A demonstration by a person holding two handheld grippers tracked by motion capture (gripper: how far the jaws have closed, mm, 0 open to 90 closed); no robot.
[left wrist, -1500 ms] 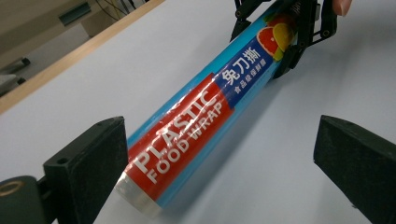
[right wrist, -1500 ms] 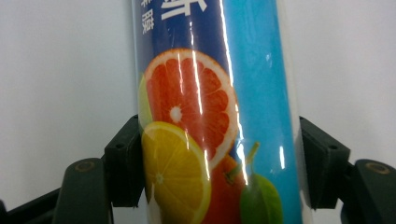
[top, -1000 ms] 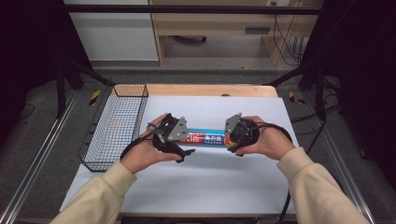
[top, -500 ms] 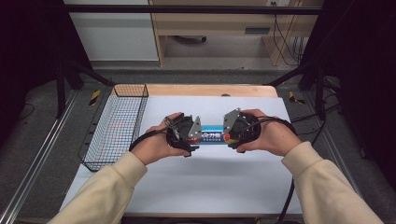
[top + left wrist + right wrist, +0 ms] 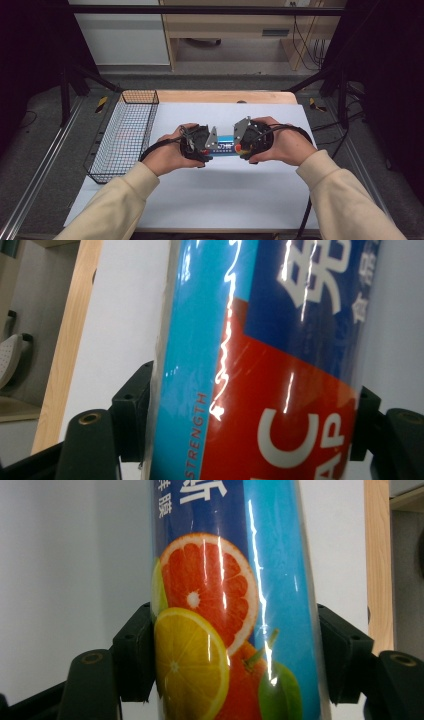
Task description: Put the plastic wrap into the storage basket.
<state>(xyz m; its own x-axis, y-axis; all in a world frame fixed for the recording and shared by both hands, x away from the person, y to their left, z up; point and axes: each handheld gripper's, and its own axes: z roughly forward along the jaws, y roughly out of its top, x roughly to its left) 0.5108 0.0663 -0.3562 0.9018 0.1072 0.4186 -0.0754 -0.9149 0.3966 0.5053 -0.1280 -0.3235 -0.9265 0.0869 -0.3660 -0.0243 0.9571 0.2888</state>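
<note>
A long glossy roll of cling wrap [image 5: 225,145], blue, red and turquoise with citrus pictures, hangs level just above the white table between my two grippers. My left gripper [image 5: 202,145] has just been closing its jaws on the roll's red and blue end [image 5: 260,355]. In the left gripper view both pads of the left gripper [image 5: 248,415] press against the roll's sides. My right gripper [image 5: 242,142] is shut on the other end. In the right gripper view the right gripper [image 5: 239,652] clamps the fruit-printed part of the roll [image 5: 225,605].
A black wire basket [image 5: 125,135] stands at the left edge of the white table sheet [image 5: 225,200]. A wooden strip [image 5: 225,96] borders the far side. Dark stands and cables flank the table on both sides.
My left gripper came in from the left and closed on the roll's free end. The two hands now sit closer together, and the roll sits slightly higher.
</note>
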